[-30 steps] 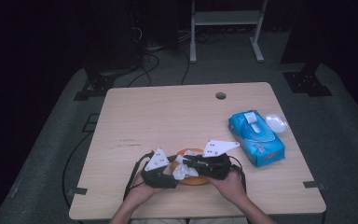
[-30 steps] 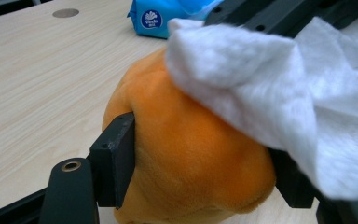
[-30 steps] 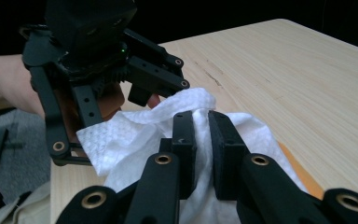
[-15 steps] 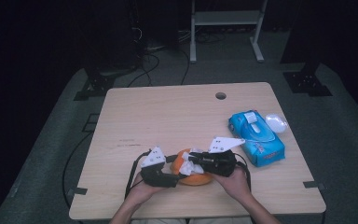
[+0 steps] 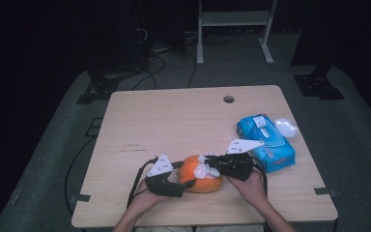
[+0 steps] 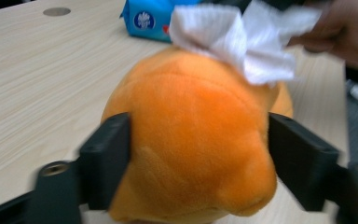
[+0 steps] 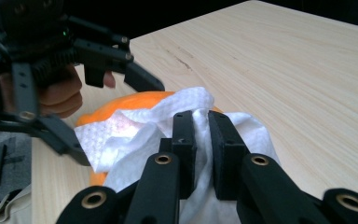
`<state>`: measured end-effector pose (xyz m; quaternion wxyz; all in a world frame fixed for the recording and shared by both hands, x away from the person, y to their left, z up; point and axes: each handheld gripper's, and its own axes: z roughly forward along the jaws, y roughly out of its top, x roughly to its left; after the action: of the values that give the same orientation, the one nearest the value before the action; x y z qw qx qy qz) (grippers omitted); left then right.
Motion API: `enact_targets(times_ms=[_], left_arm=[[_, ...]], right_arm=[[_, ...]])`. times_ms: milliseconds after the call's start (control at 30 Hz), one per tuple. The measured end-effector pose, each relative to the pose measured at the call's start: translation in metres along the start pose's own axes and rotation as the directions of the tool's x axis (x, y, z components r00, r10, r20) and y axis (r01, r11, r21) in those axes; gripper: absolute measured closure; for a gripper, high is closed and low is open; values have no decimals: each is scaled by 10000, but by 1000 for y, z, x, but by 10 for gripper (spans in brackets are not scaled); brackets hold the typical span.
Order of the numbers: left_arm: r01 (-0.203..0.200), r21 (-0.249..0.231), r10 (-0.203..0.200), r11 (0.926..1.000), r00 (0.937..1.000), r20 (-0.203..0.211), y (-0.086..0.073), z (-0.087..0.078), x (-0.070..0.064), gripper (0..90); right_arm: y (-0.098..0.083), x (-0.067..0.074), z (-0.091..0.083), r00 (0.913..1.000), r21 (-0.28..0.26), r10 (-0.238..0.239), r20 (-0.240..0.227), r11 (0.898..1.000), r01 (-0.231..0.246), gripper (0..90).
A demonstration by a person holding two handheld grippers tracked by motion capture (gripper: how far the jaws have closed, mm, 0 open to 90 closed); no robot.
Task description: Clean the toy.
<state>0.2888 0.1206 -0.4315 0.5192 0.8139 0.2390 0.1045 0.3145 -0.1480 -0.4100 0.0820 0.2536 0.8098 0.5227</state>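
2 claws meet at the orange plush toy point(image 5: 202, 174). Your left claw point(image 6: 198, 154) has just been widening, jaws flanking the toy's sides. Just right of it, your right claw point(image 7: 200, 140) is clamped on the white wipe point(image 7: 135, 135) atop the toy.

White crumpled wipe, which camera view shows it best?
The right gripper view: the white crumpled wipe sits close, pinched between that gripper's jaws. The left gripper view blurs it atop the orange plush toy; the high view shows a speck.

Wipe point(image 5: 204, 167) atop plush toy point(image 5: 200, 178)
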Motion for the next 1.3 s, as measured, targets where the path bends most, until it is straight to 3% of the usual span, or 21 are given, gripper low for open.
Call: enact_targets(times_ms=[67,133,167,233,367,467,567,633,700,767,900,1033,1133,1233,1300], left_arm=[[117,-324,-116,9994,9999,29,3,-1,-1,146],[-109,-176,106,9998,9998,-158,4,1,-3,154],[-286,-11,285,9996,9990,-347,3,2,-5,172],[-48,-43,46,10000,9995,-324,-1,1,-2,197],[198,25,-198,9998,9994,-294,-4,0,3,228],[167,-63,-169,9998,9997,-173,-2,-1,3,223],[133,-192,-131,9997,9999,70,1,0,2,153],[-21,-31,21,10000,9999,-112,-1,2,1,169],[-152,35,153,9999,9991,-386,-3,1,1,271],[-3,0,3,10000,9979,-644,-4,-3,4,342],[353,-61,-357,9994,9951,-921,-5,-6,7,384],[443,-48,-446,9990,9933,-1068,-6,-7,9,391],[481,-34,-482,9988,9926,-1111,-7,-8,9,394],[554,-93,-560,9984,9941,-930,-6,-9,10,371],[378,-264,-395,9989,9969,-674,-3,-10,10,263]], right_arm=[[0,3,4,9994,-121,50,-329,9999,-54,807],[1,9,11,9977,-219,-1,-681,9998,-14,803],[1,11,13,9977,-228,-80,-671,9997,65,801],[2,13,15,9982,-186,-164,-578,9997,154,802],[-3,0,9,9983,-134,275,-518,9995,-282,805],[-7,-9,6,9980,-144,561,-287,9983,-565,806],[-8,-11,7,9972,-191,711,-233,9973,-715,806],[-7,-8,8,9969,-254,736,-278,9969,-743,806],[-4,-2,8,9990,-265,418,-178,9988,-423,807],[-2,1,6,9993,-321,289,-233,9990,-297,807],[-4,-2,4,9992,-259,336,-200,9991,-341,808],[-8,-10,2,9982,-157,599,47,9981,-598,808],[-7,-7,0,9979,-77,629,165,9980,-628,808],[-1,7,2,9999,-175,141,-24,9997,-142,808],[0,14,7,9999,-126,-105,-67,9999,104,807]])
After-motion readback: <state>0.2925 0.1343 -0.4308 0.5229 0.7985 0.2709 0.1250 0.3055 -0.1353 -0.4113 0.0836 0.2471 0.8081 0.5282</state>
